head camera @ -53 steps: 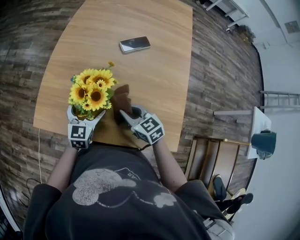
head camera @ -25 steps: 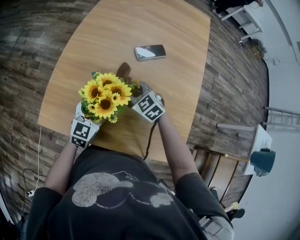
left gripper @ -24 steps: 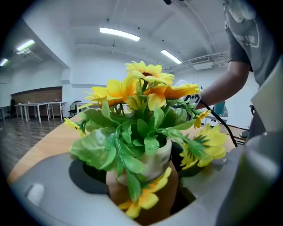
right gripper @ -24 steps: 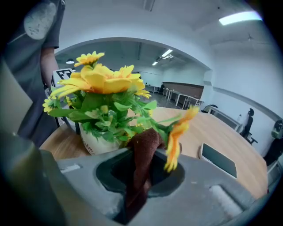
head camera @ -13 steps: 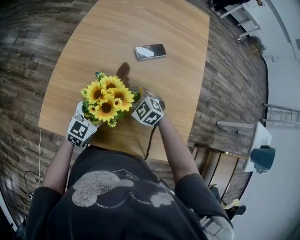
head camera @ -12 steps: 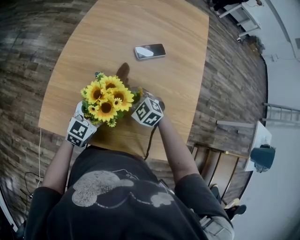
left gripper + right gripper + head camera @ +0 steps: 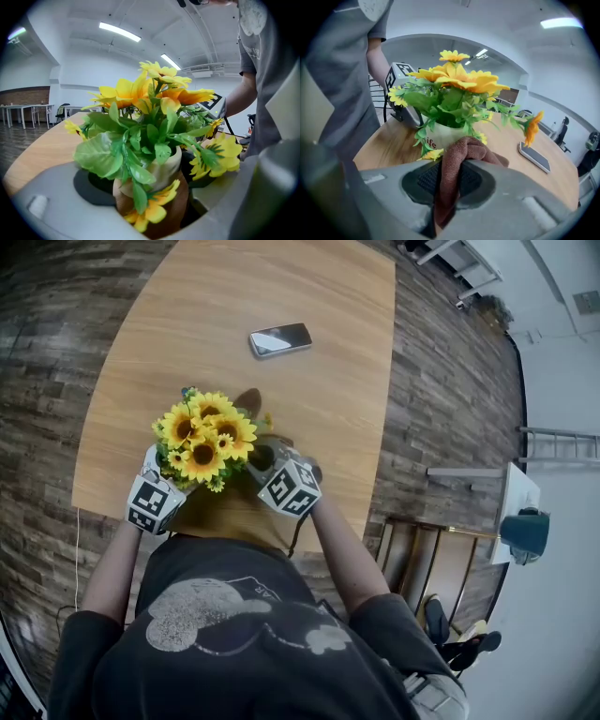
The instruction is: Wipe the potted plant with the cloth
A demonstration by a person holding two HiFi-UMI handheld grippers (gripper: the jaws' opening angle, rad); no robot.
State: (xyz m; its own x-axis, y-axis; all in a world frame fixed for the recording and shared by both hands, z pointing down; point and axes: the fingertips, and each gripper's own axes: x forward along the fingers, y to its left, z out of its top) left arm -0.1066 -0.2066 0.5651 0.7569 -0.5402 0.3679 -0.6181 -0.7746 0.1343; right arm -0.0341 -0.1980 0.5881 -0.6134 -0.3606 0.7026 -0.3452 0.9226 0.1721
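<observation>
Hemming plant (image 7: 202, 432) in at the near edge of table (image 7: 169, 324) with left gripper (image 7: 161, 468) and right gripper (image 7: 261, 457). Leaving bare wood open beyond and rightward, barring only phone (image 7: 280, 338) lying well apart.

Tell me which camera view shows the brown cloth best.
Right gripper view: the brown cloth is near, pinched in the right hand-held gripper. The head view hardly shows it; the left gripper view, not at all.
</observation>
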